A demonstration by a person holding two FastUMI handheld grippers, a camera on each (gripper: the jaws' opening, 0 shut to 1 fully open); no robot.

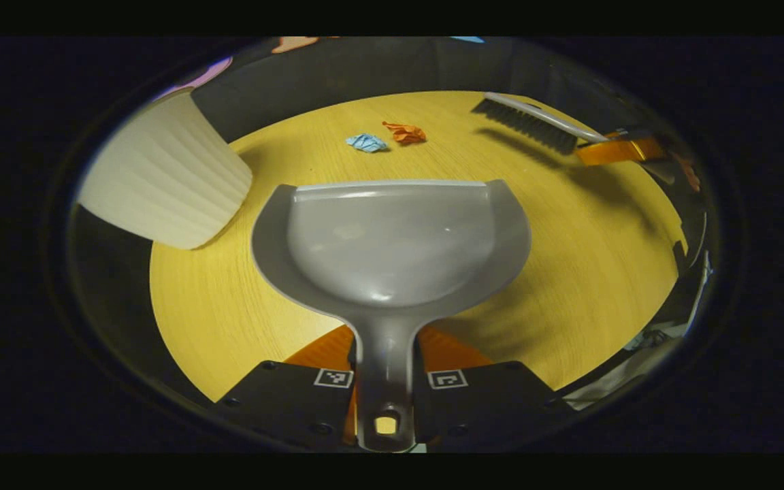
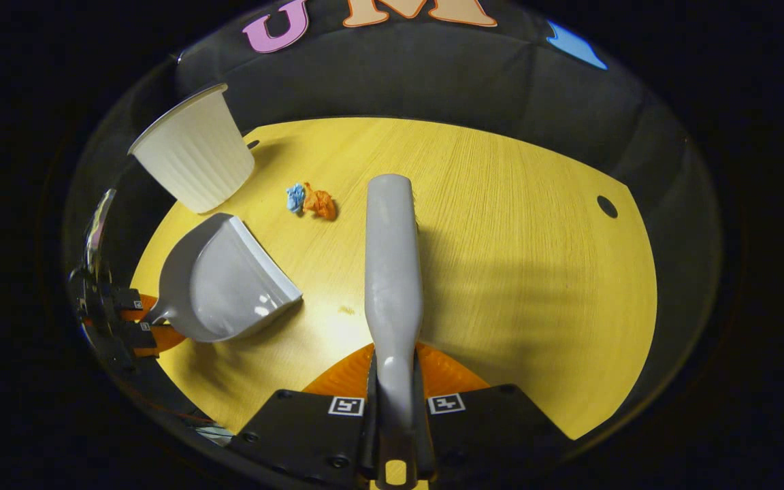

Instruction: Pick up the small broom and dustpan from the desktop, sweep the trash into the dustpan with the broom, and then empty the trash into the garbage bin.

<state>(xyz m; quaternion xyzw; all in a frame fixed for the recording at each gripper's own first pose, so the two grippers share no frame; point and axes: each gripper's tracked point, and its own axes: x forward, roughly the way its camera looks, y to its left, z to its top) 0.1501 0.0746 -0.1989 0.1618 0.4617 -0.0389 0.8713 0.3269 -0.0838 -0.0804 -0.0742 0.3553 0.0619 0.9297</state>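
My left gripper point(image 1: 386, 367) is shut on the handle of the grey dustpan point(image 1: 392, 238), whose open lip faces two paper scraps, one blue point(image 1: 366, 142) and one orange point(image 1: 405, 132), farther off on the yellow desktop point(image 1: 589, 258). In the right gripper view my right gripper point(image 2: 395, 388) is shut on the grey broom point(image 2: 392, 272), which points forward over the desk. The same scraps, blue point(image 2: 295, 197) and orange point(image 2: 319, 202), lie left of the broom's tip. The dustpan point(image 2: 222, 279) and the left gripper point(image 2: 126, 313) appear at the left. The broom's bristles point(image 1: 527, 125) show at the far right.
A white ribbed garbage bin point(image 1: 164, 177) stands at the desk's left edge, beside the dustpan; it also shows as the bin point(image 2: 194, 153) behind the scraps. A small round hole point(image 2: 606, 206) sits in the desktop near its right edge. The black cloth wall lies behind.
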